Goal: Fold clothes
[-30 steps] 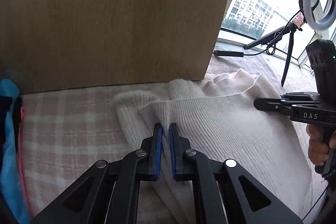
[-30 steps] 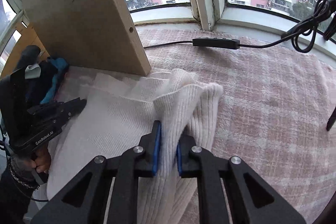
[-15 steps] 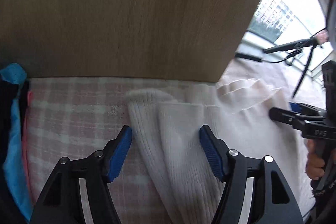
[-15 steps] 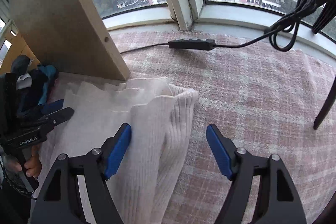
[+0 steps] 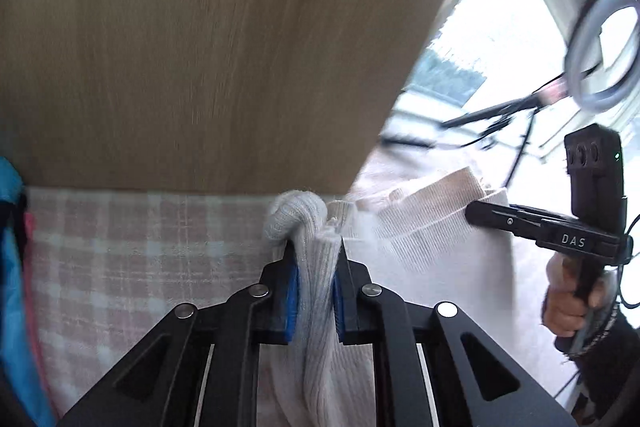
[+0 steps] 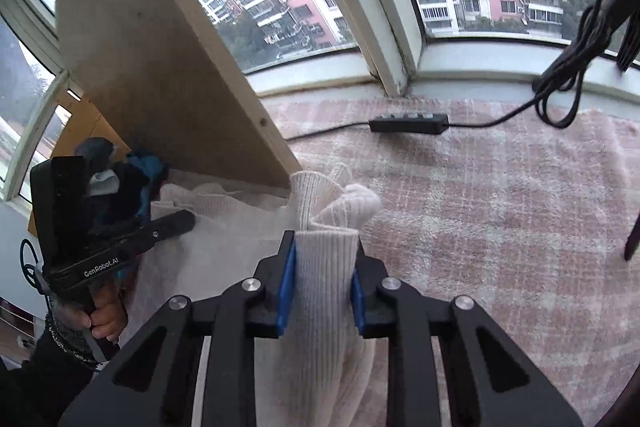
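Observation:
A cream ribbed knit sweater (image 5: 424,251) lies on a pink checked cloth (image 5: 120,251). My left gripper (image 5: 315,255) is shut on a bunched fold of the sweater at its left edge. My right gripper (image 6: 325,251) is shut on a thick fold of the same sweater (image 6: 324,291) at its right edge. Each gripper shows in the other's view: the right one (image 5: 480,215) at the far right, the left one (image 6: 188,219) at the left. Both views are slightly blurred.
A wooden panel (image 5: 200,47) stands upright just behind the sweater. A pile of blue and dark clothes (image 6: 128,183) lies at the left. A black cable with an inline switch (image 6: 408,125) lies on the pink cloth (image 6: 500,207) near the window. A ring light (image 5: 600,43) on a stand is at the right.
Both grippers were shut on the sweater, opened wide half a second ago, and are now shut again on thicker bunched folds of it. The views have shifted.

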The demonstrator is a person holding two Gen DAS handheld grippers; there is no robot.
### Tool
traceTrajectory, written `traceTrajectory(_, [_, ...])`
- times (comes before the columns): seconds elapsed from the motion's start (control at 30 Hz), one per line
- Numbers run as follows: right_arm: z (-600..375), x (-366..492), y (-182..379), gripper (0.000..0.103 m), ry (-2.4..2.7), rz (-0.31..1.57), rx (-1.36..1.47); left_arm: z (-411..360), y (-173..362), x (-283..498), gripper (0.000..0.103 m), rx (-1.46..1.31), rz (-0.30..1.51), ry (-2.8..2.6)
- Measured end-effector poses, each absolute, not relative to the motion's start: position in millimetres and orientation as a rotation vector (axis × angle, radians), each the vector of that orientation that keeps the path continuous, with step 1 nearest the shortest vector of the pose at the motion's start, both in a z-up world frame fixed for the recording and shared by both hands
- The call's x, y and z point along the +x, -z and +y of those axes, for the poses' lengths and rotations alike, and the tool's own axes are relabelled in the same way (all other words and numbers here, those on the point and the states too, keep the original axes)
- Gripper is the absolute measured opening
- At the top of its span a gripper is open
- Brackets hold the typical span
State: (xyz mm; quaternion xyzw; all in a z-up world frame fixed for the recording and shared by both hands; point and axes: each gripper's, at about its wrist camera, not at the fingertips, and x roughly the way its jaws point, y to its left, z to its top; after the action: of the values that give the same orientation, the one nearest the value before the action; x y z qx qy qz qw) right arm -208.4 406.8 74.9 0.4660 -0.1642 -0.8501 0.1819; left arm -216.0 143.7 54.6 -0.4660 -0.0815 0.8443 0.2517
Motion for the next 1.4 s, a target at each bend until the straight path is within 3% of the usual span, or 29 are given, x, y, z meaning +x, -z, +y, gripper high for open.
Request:
traceTrajectory(0.23, [399.2, -118.4, -206.7, 0.020, 2.603, -0.272, 0.954, 125.0, -184.9, -135.2, 0.012, -0.876, -0.236, -2.368])
traceTrajectory(0.37, [385.4, -47.1, -240.3, 0.019, 2.723, -0.037, 0.798, 129.2, -199.7, -60.4, 0.014, -0.736, -0.028, -2.388])
traceTrajectory(0.47, [372.6, 7.7, -206.9, 0.024, 2.704, 0.134, 0.918, 139.9, -164.2, -7.3, 0.027, -0.802, 0.193, -2.341])
traceTrajectory(0.53, [371.7, 44.5, -160.8, 0.034, 2.640, 0.208, 1.146, 123.8, -114.5, 24.8, 0.026, -1.016, 0.267, -2.233])
traceTrajectory(0.63, [390.1, 94.5, -100.5, 0.035, 2.523, 0.074, 1.478, 100.8, -60.8, 63.0, 0.024, -1.248, 0.264, -2.169])
traceTrajectory(0.7, [400.4, 114.1, -93.7, 0.035, 2.506, -0.088, 1.535, 98.2, -57.8, 64.7, 0.023, -1.240, 0.243, -2.184])
traceTrajectory(0.77, [399.0, 121.5, -94.8, 0.035, 2.485, -0.187, 1.517, 95.6, -54.8, 66.3, 0.022, -1.233, 0.223, -2.198])
traceTrajectory(0.93, [337.2, 93.9, -108.9, 0.035, 2.416, -0.132, 1.385, 89.2, -47.5, 70.3, 0.022, -1.214, 0.171, -2.235])
traceTrajectory(1.07, [267.6, 65.0, -91.7, 0.035, 2.343, 0.124, 1.303, 84.8, -40.8, 72.1, 0.022, -1.202, 0.132, -2.259])
traceTrajectory(1.3, [223.0, 21.0, -56.7, 0.034, 2.281, 0.383, 1.328, 94.1, -24.1, 52.4, 0.022, -1.241, 0.092, -2.266])
traceTrajectory(1.33, [225.4, 14.6, -53.9, 0.029, 2.271, 0.365, 1.356, 96.3, -23.7, 51.7, 0.022, -1.244, 0.108, -2.276])
traceTrajectory(1.37, [229.1, 8.2, -52.9, 0.013, 2.251, 0.320, 1.390, 96.5, -26.2, 54.4, 0.022, -1.239, 0.120, -2.287])
traceTrajectory(1.4, [232.9, 2.2, -52.8, 0.006, 2.232, 0.274, 1.419, 95.0, -30.7, 59.8, 0.022, -1.220, 0.109, -2.292])
